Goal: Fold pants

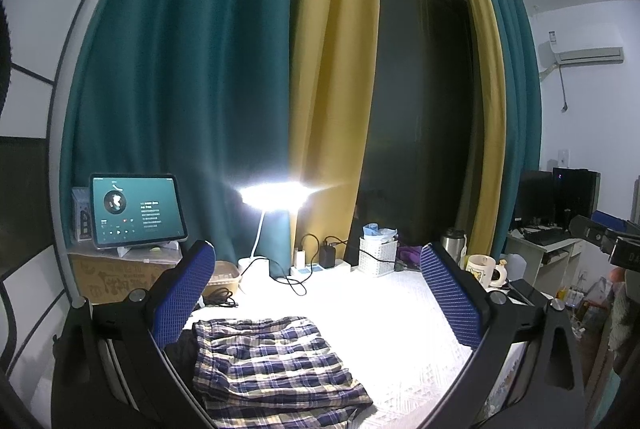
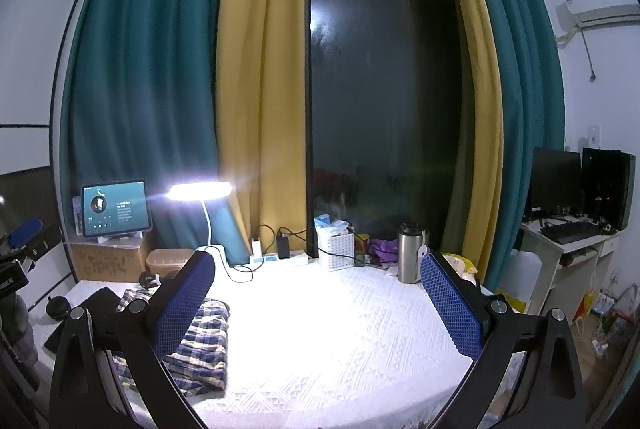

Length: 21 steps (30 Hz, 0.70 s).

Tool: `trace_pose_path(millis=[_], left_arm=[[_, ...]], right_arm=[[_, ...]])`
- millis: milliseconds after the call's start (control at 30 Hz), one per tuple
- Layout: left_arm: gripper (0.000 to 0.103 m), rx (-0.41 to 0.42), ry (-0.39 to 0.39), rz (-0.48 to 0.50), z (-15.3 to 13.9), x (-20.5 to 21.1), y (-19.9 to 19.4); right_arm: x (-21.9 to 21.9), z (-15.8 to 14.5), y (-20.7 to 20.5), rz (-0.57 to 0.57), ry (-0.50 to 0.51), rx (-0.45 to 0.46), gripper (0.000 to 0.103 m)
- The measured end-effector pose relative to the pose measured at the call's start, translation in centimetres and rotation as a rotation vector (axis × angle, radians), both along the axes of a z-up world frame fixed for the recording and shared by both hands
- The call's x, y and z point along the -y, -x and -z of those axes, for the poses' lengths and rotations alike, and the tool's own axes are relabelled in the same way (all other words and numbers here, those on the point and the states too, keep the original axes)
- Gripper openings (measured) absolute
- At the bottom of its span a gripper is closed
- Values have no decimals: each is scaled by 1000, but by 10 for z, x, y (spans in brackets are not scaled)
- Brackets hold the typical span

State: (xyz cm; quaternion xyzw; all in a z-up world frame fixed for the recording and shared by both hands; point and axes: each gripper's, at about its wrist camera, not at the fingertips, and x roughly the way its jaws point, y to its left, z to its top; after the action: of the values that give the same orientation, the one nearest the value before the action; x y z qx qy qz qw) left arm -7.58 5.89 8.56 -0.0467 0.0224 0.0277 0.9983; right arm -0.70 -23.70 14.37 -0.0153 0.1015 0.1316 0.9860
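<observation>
The blue-and-cream plaid pants (image 1: 276, 369) lie folded into a compact bundle on the white textured tablecloth (image 1: 392, 325), low and left of centre in the left wrist view. My left gripper (image 1: 316, 265) hovers above them, open, with nothing between its blue pads (image 1: 182, 299). In the right wrist view the same pants (image 2: 204, 345) rest at the lower left, partly behind the left finger. My right gripper (image 2: 318, 269) is open and empty over the bare cloth (image 2: 340, 341) to the right of the pants. A dark garment (image 2: 98, 303) lies just left of them.
A lit desk lamp (image 2: 200, 191), a power strip with chargers (image 2: 280, 259), a white basket (image 2: 335, 249), a steel flask (image 2: 410, 253) and a mug (image 1: 482, 269) line the table's far edge. A tablet (image 1: 136, 209) stands on a cardboard box at the left. A computer desk (image 2: 568, 241) stands to the right.
</observation>
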Motion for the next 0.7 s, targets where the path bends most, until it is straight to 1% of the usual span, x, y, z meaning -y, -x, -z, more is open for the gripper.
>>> trace_pose_path(millis=[200, 700], left_arm=[[102, -2, 0, 3, 1, -1, 0], [102, -9, -3, 13, 3, -2, 0]], right_arm=[[0, 4, 0, 1, 0, -8, 103], [0, 4, 0, 2, 3, -7, 103]])
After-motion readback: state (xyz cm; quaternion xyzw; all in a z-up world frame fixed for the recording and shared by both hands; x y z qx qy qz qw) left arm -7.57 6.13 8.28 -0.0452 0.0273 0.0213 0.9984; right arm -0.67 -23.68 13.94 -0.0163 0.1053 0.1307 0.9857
